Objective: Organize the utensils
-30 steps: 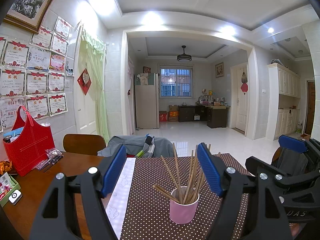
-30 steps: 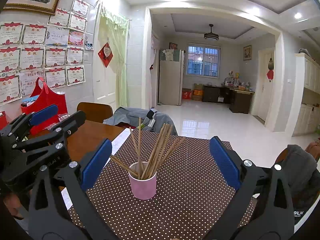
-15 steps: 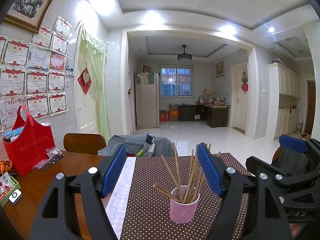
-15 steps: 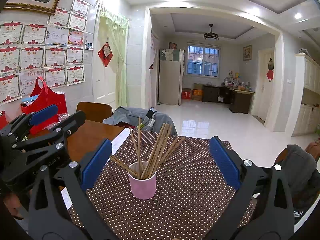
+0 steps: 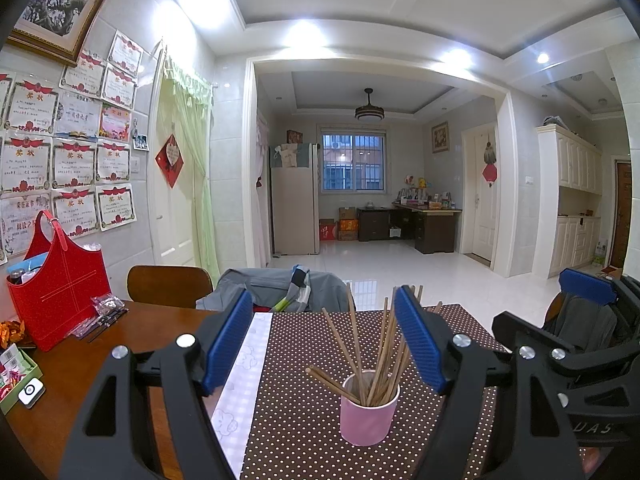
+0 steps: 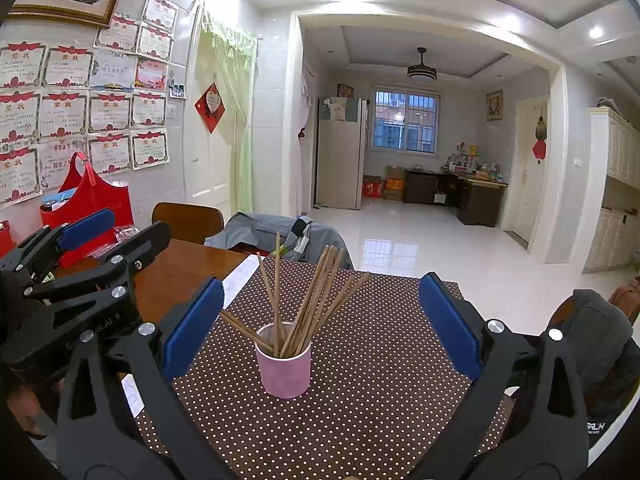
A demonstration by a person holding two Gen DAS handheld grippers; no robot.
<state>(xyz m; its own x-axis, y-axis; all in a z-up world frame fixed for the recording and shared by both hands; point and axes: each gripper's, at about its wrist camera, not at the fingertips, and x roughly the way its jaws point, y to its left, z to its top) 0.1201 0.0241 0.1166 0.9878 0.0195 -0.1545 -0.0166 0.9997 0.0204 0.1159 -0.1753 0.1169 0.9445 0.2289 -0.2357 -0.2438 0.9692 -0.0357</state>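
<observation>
Currently we see the chopsticks (image 6: 304,304) all standing, splayed, in the pink cup (image 6: 284,368) on the dotted mat (image 6: 380,400). Left gripper (image 5: 324,344) and right gripper (image 6: 320,328) both spread wide, holding nothing, short of the cup. Fits either pre-unload or post-load; we can't tell which, so no move called.
</observation>
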